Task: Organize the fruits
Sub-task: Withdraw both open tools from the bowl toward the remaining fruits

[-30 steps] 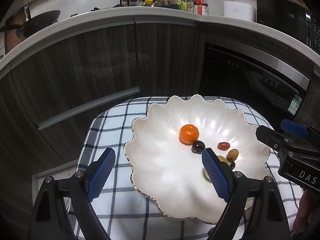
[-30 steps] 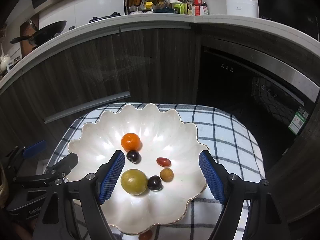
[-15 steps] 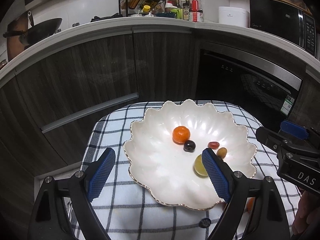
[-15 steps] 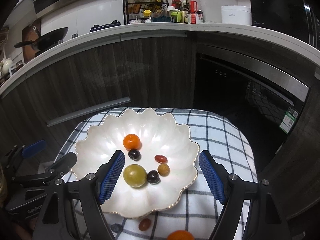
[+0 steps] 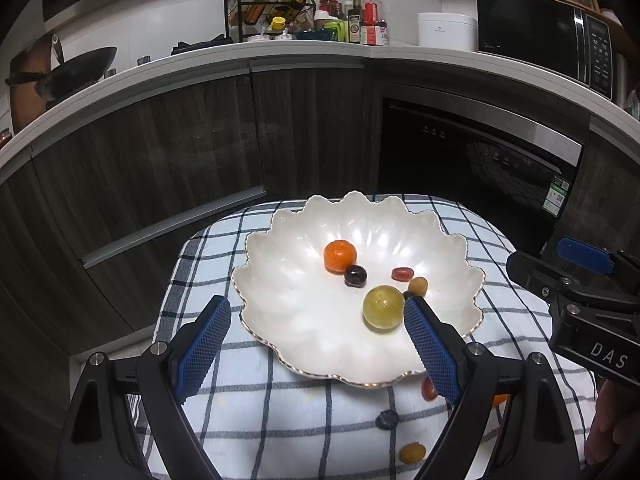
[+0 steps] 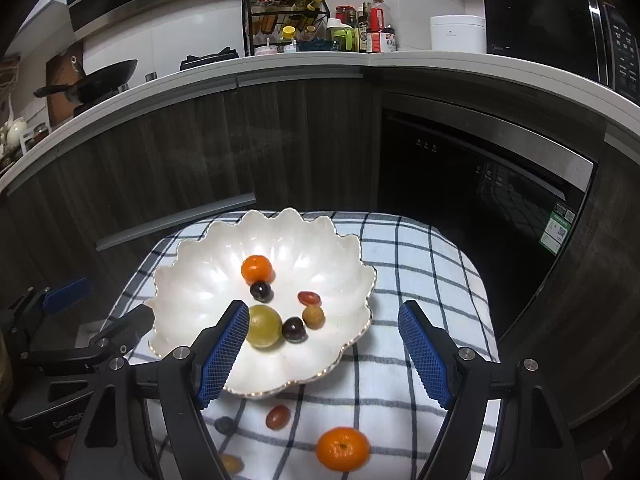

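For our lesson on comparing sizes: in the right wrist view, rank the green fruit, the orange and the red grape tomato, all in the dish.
1. Green fruit, slightly larger, though nearer the camera
2. Orange
3. Red grape tomato

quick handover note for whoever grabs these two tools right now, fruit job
Left tool: open, empty, above the near-left rim of the white bowl.
Right tool: open, empty.
Done: six fruits in the bowl, including an orange and a green round fruit.
Left: four fruits on the checked cloth in front of the bowl: second orange, red fruit, dark blue fruit, yellow fruit.
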